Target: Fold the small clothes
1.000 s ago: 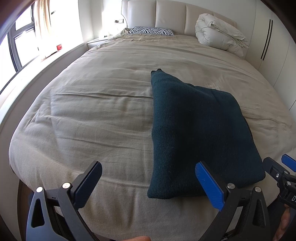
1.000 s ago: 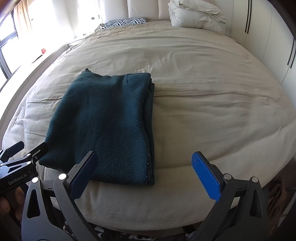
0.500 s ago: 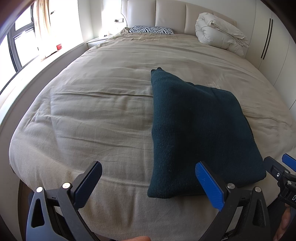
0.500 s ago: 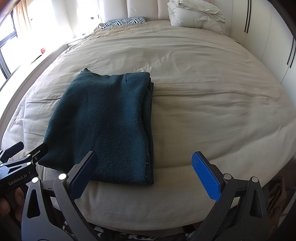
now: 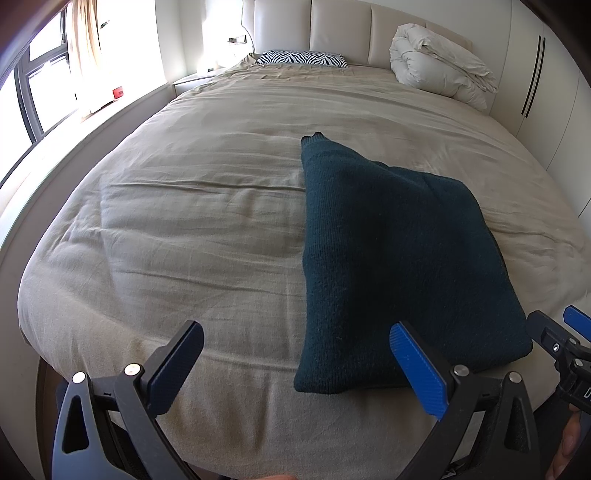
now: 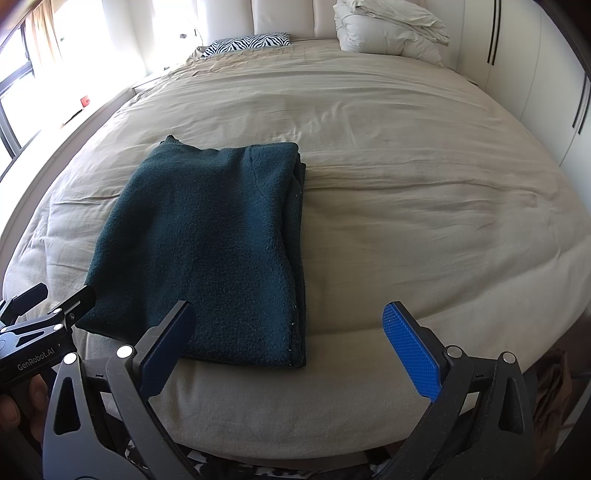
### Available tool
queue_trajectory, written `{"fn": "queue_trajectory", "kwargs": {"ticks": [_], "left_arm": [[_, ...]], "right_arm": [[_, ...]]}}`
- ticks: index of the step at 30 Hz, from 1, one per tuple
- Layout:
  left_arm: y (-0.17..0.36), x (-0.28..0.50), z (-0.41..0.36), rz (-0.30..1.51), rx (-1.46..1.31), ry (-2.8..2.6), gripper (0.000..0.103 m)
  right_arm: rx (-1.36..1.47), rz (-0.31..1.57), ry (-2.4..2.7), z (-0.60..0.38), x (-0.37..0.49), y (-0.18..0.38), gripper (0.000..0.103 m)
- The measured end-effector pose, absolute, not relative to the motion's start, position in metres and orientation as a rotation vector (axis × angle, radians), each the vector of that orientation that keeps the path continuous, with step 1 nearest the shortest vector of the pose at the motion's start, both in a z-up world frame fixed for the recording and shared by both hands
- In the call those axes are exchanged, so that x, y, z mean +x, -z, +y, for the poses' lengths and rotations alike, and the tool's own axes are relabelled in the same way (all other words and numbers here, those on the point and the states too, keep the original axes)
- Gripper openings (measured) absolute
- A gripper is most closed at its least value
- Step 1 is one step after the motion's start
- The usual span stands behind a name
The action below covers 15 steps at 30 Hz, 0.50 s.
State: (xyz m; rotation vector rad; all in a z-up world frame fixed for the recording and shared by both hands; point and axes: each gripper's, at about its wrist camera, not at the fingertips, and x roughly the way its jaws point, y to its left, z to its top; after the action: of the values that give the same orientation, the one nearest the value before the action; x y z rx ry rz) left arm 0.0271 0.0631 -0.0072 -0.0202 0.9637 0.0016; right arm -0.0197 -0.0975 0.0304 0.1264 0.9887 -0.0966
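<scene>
Sweater [image 6: 207, 243]: fuzzy teal knit rectangle

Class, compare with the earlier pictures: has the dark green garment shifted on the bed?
No. The dark green garment keeps its place against the bedspread crease beside it.

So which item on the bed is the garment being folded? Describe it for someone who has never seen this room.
Start from the large bed under a beige cover. Near its foot edge, just ahead of both open grippers, lies a folded dark teal garment. It is the only dark thing there; the zebra-print pillow and rolled white duvet sit far off by the headboard.
</scene>
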Motion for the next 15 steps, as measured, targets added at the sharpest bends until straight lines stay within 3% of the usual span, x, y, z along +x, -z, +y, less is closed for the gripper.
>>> {"fn": "queue_trajectory", "kwargs": {"ticks": [15], "left_arm": [[0.0087,0.0295,0.0663,0.970,-0.019,0.000,0.103]], "right_arm": [[0.130,0.992,0.098,-0.0999,-0.0205,-0.0289,0.103]]}}
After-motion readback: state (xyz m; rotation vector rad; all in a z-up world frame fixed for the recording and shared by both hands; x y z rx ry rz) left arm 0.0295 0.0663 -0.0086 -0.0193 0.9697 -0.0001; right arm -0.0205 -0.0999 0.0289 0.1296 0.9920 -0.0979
